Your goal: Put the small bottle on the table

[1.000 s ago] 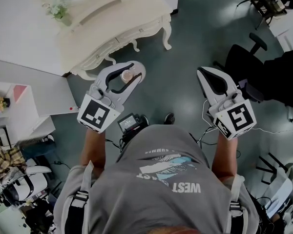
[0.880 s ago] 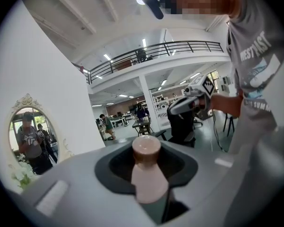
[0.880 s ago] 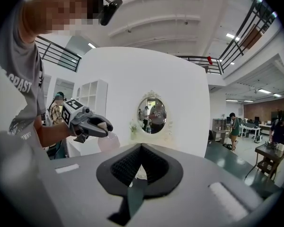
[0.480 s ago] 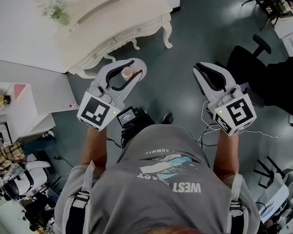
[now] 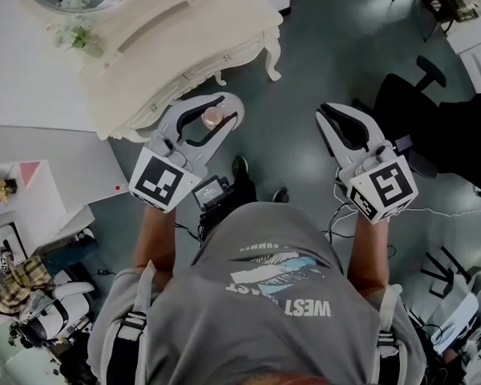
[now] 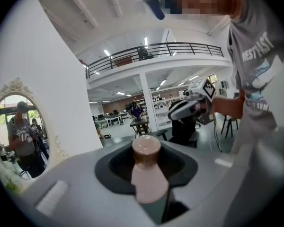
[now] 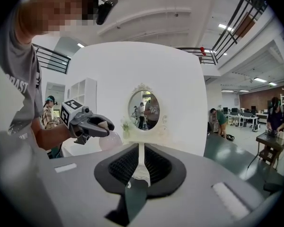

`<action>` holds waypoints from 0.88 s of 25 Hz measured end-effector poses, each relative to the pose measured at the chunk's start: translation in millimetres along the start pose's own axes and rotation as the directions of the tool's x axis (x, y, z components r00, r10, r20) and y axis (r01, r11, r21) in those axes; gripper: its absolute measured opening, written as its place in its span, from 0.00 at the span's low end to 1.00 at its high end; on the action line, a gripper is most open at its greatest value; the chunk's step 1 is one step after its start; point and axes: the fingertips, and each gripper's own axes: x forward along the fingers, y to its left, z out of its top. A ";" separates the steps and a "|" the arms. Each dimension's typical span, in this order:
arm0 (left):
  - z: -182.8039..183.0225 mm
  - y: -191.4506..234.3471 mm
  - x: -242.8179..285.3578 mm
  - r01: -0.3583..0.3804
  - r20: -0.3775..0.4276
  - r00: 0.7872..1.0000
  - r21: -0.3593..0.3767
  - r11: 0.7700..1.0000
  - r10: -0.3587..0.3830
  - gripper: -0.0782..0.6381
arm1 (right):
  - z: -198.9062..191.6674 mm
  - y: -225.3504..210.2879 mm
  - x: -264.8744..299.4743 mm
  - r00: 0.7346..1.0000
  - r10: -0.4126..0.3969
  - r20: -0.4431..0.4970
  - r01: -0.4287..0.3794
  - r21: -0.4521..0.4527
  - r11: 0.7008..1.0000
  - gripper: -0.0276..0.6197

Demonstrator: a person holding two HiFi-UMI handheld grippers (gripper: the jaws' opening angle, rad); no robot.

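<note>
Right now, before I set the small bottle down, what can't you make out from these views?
- small bottle, lower body and base: in the left gripper view they are hidden inside the left claw; the head view shows only its cap.
- Any print on the bottle: left gripper view, too close and blurred.
- dressing table, rear of its top: head view, cut off by the upper edge.
</note>
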 end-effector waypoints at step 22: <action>-8.3 151.6 38.0 0.180 0.074 0.980 0.080 0.980 -0.186 0.28 | 43.8 -33.5 106.2 0.969 -0.248 -0.006 0.248 0.036 0.968 0.10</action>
